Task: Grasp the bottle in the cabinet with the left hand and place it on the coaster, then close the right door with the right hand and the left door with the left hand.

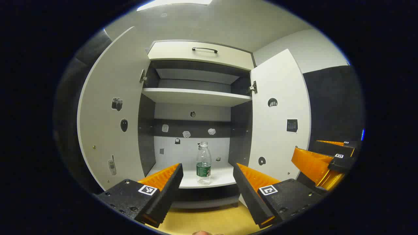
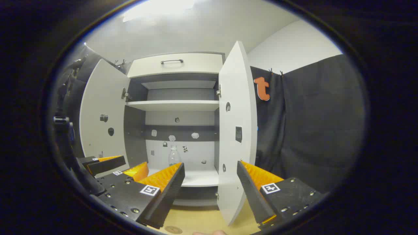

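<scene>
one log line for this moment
stage: approach | bottle: upright on cabinet shelf | both doors: open | left gripper: open | right gripper: open

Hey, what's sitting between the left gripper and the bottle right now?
Nothing: in the left gripper view, only bare shelf separates the open left gripper from the bottle.

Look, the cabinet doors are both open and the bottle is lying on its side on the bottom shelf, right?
Not quite: the bottle stands upright on the bottom shelf, as the left gripper view shows. Both cabinet doors are open.
</scene>
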The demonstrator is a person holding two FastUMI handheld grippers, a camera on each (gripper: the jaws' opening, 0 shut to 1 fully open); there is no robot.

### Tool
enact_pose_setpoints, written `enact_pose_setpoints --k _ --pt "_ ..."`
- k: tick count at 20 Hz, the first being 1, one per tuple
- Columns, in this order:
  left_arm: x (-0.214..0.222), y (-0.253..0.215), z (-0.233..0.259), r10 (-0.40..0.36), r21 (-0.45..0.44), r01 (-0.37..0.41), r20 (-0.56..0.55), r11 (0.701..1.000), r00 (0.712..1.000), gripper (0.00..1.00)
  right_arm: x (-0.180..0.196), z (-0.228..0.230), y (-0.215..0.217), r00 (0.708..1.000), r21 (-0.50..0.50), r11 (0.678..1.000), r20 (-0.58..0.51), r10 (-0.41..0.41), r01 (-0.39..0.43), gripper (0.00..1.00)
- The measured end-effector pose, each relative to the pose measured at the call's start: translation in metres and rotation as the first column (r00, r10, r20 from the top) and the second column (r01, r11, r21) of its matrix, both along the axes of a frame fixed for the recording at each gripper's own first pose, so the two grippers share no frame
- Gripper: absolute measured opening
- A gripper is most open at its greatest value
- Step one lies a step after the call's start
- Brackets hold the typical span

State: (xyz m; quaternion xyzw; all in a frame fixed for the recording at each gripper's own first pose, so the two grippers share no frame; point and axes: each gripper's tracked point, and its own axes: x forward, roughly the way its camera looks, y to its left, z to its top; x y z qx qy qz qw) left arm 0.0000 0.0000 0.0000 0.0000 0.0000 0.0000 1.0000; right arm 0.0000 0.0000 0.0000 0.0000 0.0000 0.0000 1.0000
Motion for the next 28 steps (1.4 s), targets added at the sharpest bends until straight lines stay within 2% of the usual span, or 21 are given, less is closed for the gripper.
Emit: enact_pose_setpoints --k 5,6,14,19,23,24,27,28 --pt "0.005 -0.005 0.003 -0.004 0.022 0.005 -0.016 1.000 1.000 0.97 0.008 -0.002 -0.009 1.000 -0.021 1.000 -0.016 -0.018 0.018 0.97" --pt "0.007 -0.006 0.003 -0.004 0.022 0.005 -0.016 1.000 1.000 0.97 0.008 -0.002 -0.011 1.000 -0.019 1.000 -0.016 -0.022 0.021 0.94" --pt "0.037 -0.004 0.005 -0.001 0.030 0.001 -0.004 1.000 1.000 0.97 0.007 0.005 -0.022 0.999 -0.036 0.998 0.009 -0.042 0.042 0.94" --pt "0.086 -0.004 -0.008 -0.024 0.053 0.025 -0.012 0.998 1.000 0.97 0.005 0.009 -0.040 0.997 -0.036 0.996 0.018 -0.081 0.081 0.97" --pt "0.140 0.008 -0.026 0.010 0.074 -0.007 -0.041 0.997 0.999 0.97 0.000 0.012 -0.063 0.988 -0.061 0.987 0.038 -0.147 0.149 0.94" --pt "0.156 0.012 -0.031 0.023 0.081 -0.019 -0.051 0.997 0.998 0.97 -0.002 0.014 -0.068 0.985 -0.074 0.983 0.045 -0.167 0.170 0.98" --pt "0.198 0.021 -0.050 0.053 0.095 -0.045 -0.078 0.994 0.996 0.98 -0.007 0.015 -0.086 0.973 -0.113 0.967 0.061 -0.224 0.230 0.98" --pt "0.211 0.022 -0.056 0.061 0.099 -0.052 -0.089 0.994 0.994 0.97 -0.009 0.014 -0.092 0.968 -0.125 0.960 0.062 -0.244 0.250 0.94"
